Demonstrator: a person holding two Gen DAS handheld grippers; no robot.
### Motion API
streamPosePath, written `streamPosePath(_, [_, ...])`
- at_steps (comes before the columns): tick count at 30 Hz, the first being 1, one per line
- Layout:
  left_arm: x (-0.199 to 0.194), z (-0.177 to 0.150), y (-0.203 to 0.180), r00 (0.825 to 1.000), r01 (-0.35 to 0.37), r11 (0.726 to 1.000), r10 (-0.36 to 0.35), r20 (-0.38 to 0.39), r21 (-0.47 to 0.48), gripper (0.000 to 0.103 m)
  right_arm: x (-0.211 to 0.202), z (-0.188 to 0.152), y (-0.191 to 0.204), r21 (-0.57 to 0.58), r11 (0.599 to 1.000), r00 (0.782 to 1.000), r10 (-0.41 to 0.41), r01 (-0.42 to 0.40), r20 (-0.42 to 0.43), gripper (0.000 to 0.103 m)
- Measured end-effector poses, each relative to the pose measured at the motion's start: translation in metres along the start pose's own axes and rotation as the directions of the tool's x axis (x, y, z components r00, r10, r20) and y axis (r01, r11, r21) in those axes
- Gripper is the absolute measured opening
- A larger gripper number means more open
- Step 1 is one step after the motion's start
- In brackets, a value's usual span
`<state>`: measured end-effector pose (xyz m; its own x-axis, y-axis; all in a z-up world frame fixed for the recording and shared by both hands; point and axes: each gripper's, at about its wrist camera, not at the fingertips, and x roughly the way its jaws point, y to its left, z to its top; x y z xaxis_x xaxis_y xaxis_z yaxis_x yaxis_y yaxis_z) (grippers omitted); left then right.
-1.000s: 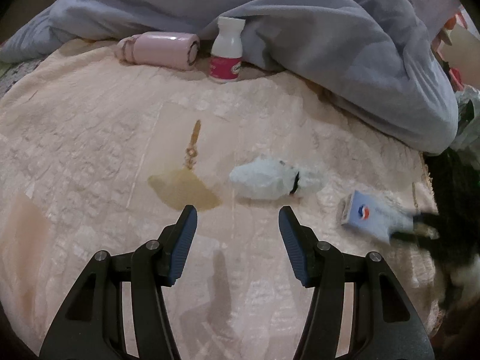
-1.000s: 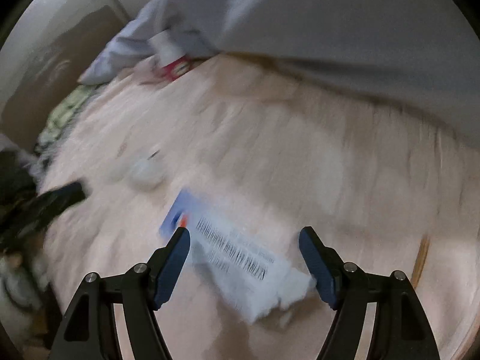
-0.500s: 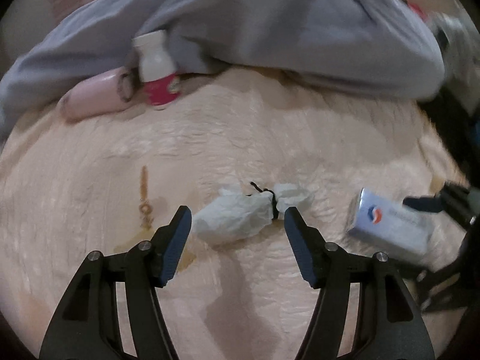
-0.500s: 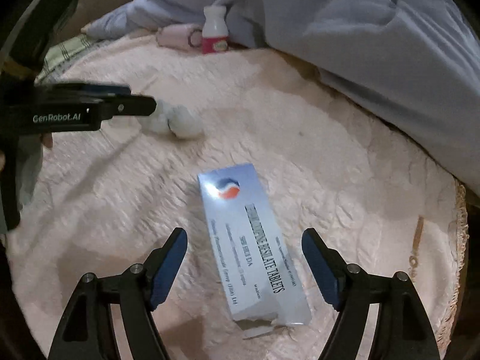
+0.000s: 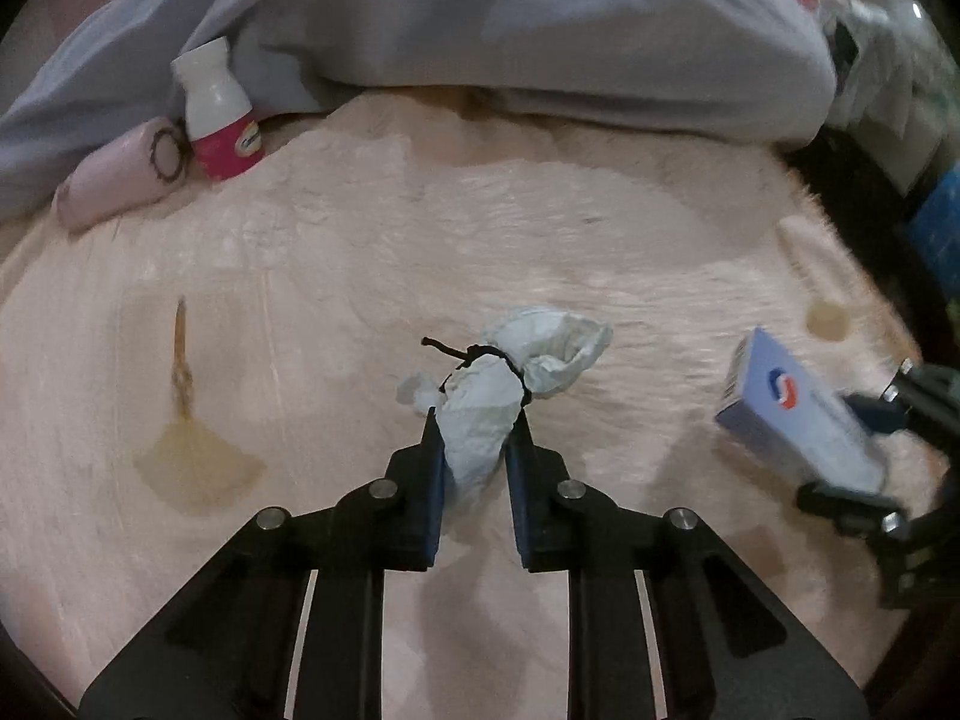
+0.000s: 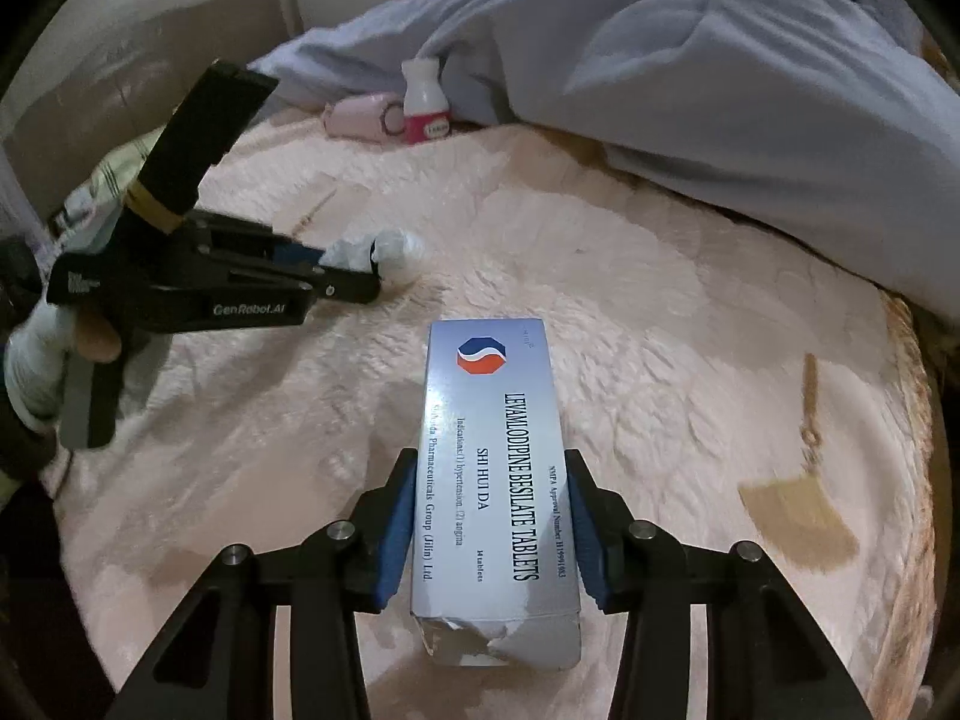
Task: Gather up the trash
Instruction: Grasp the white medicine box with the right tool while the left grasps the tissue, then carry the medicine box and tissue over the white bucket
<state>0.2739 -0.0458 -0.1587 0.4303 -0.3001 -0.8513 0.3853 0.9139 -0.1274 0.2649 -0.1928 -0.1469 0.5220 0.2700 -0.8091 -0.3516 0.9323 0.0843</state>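
My left gripper (image 5: 477, 420) is shut on a crumpled white tissue wad (image 5: 486, 414) tied with a black band, on the pink blanket. It also shows in the right wrist view (image 6: 360, 255), held by the left gripper (image 6: 348, 276). My right gripper (image 6: 489, 468) is shut on a silver tablet box (image 6: 492, 450) with a red and blue logo. The box also shows in the left wrist view (image 5: 792, 414), with the right gripper (image 5: 864, 450) around it.
A white bottle with a pink label (image 5: 219, 114) and a pink roll (image 5: 114, 186) stand at the back beside a grey-blue duvet (image 5: 540, 30). The pink blanket (image 5: 540, 228) bears a yellowish stain (image 5: 192, 468). The bed edge drops off at the right (image 5: 870, 228).
Both grippers moved forward and closed: the left onto the tissue wad, the right onto the tablet box. Half a second ago both were open around them.
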Motion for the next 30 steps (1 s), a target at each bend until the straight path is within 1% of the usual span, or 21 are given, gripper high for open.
streamPosePath(2, [-0.011,-0.009,-0.007,1.0,0.017,0.999,-0.018,0.0,-0.051,0.015,-0.012,-0.009,0.003,0.01,1.0,1.0,0.002,-0.002,0.013,0.045])
streamPosePath(5, [-0.027,-0.023,-0.025,1.0,0.03,0.996,-0.03,0.007,-0.089,0.015,-0.027,-0.022,0.004,0.053,0.999,1.0,0.006,-0.007,0.024,0.045])
streamPosePath(7, [-0.034,-0.034,-0.043,0.999,0.033,0.995,-0.033,0.002,-0.097,0.015,-0.038,-0.032,0.004,0.077,0.997,0.999,0.004,-0.006,0.033,0.045])
streamPosePath(10, [-0.051,-0.048,-0.074,1.0,0.009,0.998,-0.008,0.025,-0.065,0.015,-0.056,-0.045,0.004,0.098,0.995,0.999,-0.011,0.006,0.044,0.045])
streamPosePath(15, [-0.069,-0.057,-0.121,0.998,0.028,0.999,-0.026,0.055,-0.031,0.015,-0.085,-0.067,-0.004,0.146,0.989,0.997,-0.036,0.026,0.068,0.045])
streamPosePath(18, [-0.077,-0.061,-0.152,0.997,0.023,1.0,-0.024,0.078,0.012,0.015,-0.105,-0.082,-0.01,0.168,0.985,0.995,-0.062,0.048,0.083,0.045])
streamPosePath(23, [-0.087,-0.065,-0.204,0.994,0.051,0.997,-0.057,0.097,0.066,0.015,-0.141,-0.109,-0.028,0.202,0.974,0.987,-0.124,0.102,0.1,0.045])
streamPosePath(30, [-0.085,-0.063,-0.263,0.99,0.097,0.987,-0.109,0.091,0.127,0.015,-0.186,-0.141,-0.058,0.266,0.949,0.97,-0.208,0.169,0.127,0.045])
